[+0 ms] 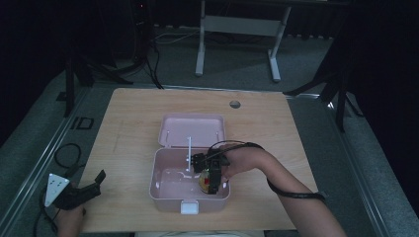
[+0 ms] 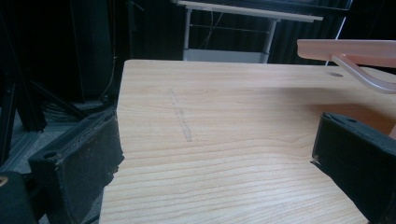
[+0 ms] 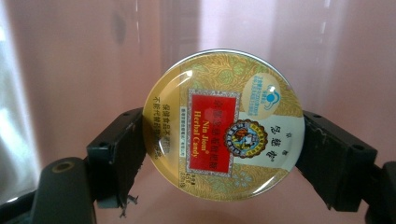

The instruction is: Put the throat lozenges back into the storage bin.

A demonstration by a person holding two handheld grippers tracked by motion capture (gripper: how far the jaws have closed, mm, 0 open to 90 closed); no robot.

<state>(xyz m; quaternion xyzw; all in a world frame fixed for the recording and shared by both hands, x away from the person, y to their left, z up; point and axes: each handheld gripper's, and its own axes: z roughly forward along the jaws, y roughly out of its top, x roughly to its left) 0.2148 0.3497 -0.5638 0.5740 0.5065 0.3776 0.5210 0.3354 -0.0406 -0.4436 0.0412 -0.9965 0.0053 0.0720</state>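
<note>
Nearest to us in the high view, the left gripper (image 1: 94, 185) rests at the table's (image 1: 128, 118) near left corner, its jaws spread wide with nothing but bare wood between them; the left gripper view confirms that gap. It is well apart from the work and can stay parked there.

A little farther in, the right gripper (image 1: 211, 181) reaches down into the box (image 1: 160, 195), at its right end. Its jaws are clamped on the tin (image 3: 224, 126), one pad on each side of the round rim, as the right gripper view shows, with the tin's printed face toward the camera and the pink box floor behind it. So the tin is inside the box, held in the jaws; we cannot tell whether it already touches the floor.

We judge the step to be setting the tin down in the box. To do it well, we should lower until the tin meets the floor, keep clear of the right wall, let go gently so the round tin does not roll or skid, then lift straight up before pulling back over the rim.

Beyond the gripper, the lid (image 1: 192, 129) lies open behind the box, hinged to it, with a pale stay (image 1: 188, 148) rising between them.

Counted: one tin, one box with one lid, two grippers, one table.
</note>
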